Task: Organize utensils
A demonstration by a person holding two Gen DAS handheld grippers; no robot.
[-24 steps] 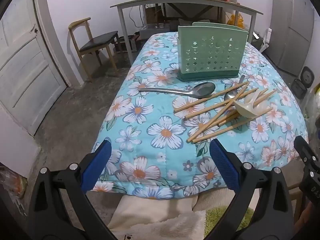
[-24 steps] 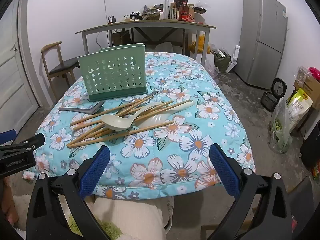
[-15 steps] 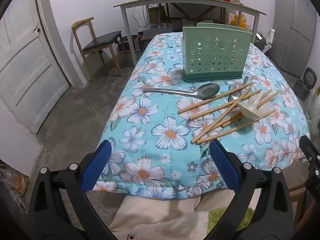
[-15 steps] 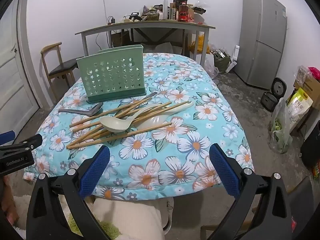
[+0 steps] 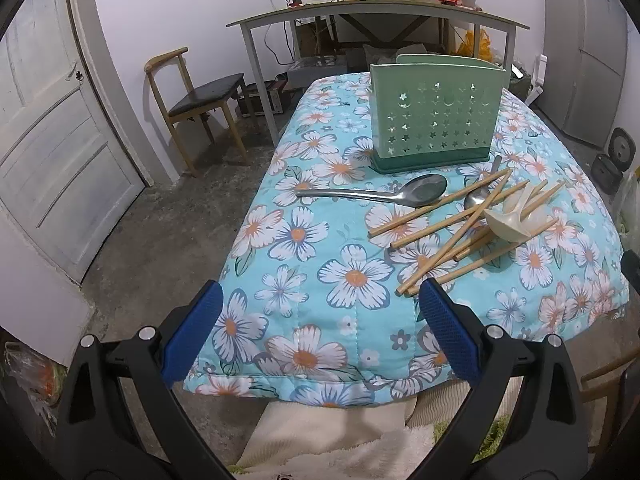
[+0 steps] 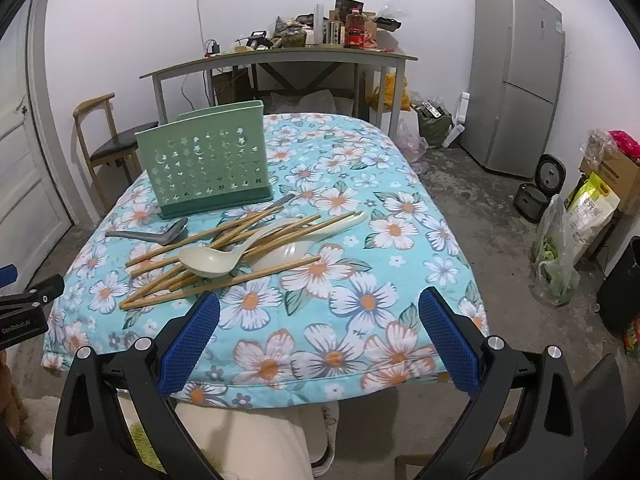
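A green perforated utensil holder stands upright on the floral tablecloth. In front of it lies a heap of wooden chopsticks with a cream plastic spoon on top. A steel spoon lies to the left of the heap. My left gripper hovers open above the table's near edge, left of the heap. My right gripper is open too, over the near edge to the right of the heap. Nothing sits between either pair of fingers.
A wooden chair stands left of the table by a white door. A cluttered grey desk is behind the table. A fridge, a rice cooker and bags line the right side. A cream cloth hangs below the near edge.
Both grippers have moved forward toward the table, so the holder and the heap look closer. Both stayed open.
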